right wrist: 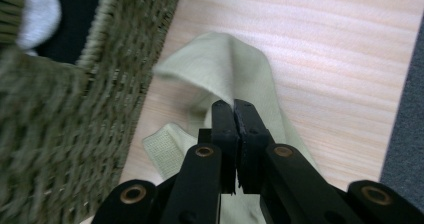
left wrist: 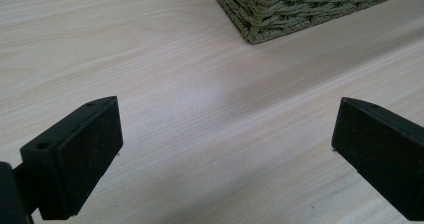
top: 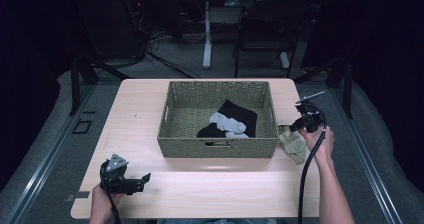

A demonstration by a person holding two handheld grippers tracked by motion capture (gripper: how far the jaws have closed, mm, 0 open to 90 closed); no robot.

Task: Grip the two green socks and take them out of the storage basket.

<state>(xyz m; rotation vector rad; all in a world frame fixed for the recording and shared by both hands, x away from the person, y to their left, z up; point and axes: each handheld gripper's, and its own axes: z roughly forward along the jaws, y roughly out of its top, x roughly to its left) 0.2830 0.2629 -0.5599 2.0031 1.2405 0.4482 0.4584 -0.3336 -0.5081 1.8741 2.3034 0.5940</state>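
Note:
A pale green sock (top: 294, 144) (right wrist: 235, 74) lies on the table just right of a woven basket (top: 172, 134) (right wrist: 60, 134). My right gripper (top: 294, 125) (right wrist: 234, 106) is shut on a fold of that sock and holds it lifted a little beside the basket's right wall. Inside the basket lie black garments (top: 240, 115) and a grey sock (top: 227, 124). My left gripper (top: 145, 178) (left wrist: 225, 149) rests low over the table's near left part, its jaws wide open with bare wood between them. The basket's corner (left wrist: 280, 9) shows ahead of it.
The wooden table (top: 135, 109) has free surface to the left of the basket and along its front edge. Beyond the table stand a chair (top: 265, 29) and a desk leg (top: 207, 34) on dark floor. Grey carpet borders the table's right edge.

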